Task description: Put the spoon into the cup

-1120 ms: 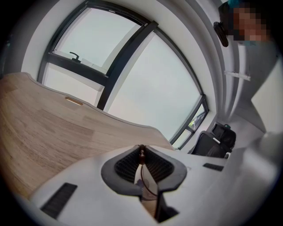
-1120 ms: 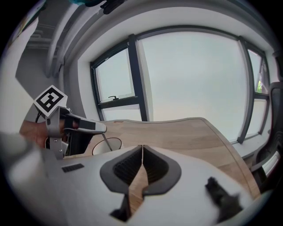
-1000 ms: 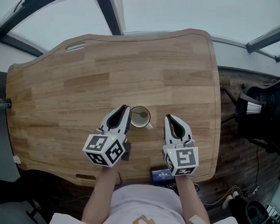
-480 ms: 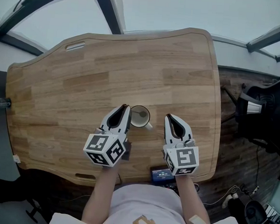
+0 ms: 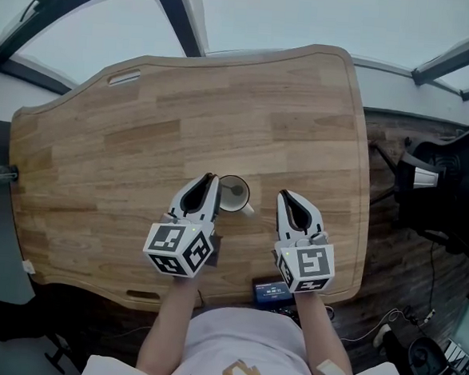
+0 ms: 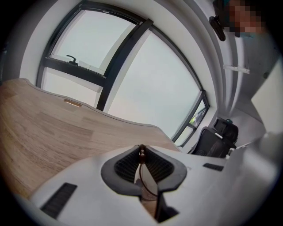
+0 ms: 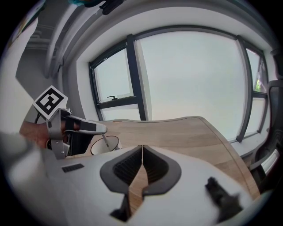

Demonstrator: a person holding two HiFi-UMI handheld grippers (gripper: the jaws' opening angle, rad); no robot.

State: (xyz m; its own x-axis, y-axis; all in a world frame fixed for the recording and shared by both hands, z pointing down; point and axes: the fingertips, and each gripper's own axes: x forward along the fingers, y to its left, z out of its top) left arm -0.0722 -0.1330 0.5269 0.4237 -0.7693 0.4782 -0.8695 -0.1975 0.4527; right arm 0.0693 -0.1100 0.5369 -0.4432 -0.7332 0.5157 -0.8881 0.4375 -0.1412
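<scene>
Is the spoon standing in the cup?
Yes, the spoon stands in the cup, its handle reaching up to the left gripper.

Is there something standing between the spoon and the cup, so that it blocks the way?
Nothing visible does. The left gripper holds the spoon by its handle end, and the spoon reaches down into the cup. The right gripper is shut, empty, on the cup's other side.

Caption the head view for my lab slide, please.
Left tongs hold the spoon down in the white cup on a wooden table; right tongs shut alongside.
</scene>
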